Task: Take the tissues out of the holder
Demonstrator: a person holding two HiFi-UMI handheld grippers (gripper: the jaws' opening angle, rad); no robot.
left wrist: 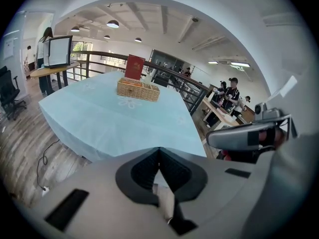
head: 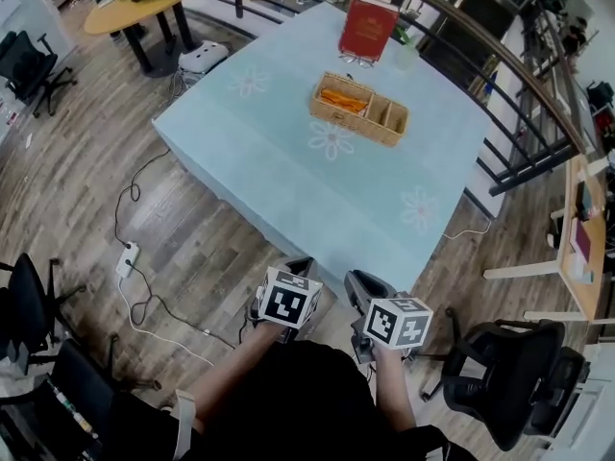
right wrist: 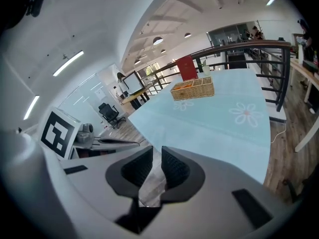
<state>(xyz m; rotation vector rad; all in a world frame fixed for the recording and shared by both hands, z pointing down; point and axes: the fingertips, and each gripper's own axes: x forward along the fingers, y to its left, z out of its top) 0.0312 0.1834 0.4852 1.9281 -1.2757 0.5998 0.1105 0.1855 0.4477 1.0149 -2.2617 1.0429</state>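
Tabletop, pale-blue flowered cloth, ahead of me. Wicker holder toward its far side; orange tissues in its left-end compartment. My left gripper: fingers closed together, empty. My right gripper: fingers narrowly apart, empty.

Both units low in the head view near 6 o'clock, side by side, marker cubes up, noses pitched down and aimed toward 12. My left gripper has its pads pressed together at the tips, nothing pinched; my right gripper shows a narrow slit between its pads, also empty. Left forearm runs in from 7 o'clock, right forearm from 5.
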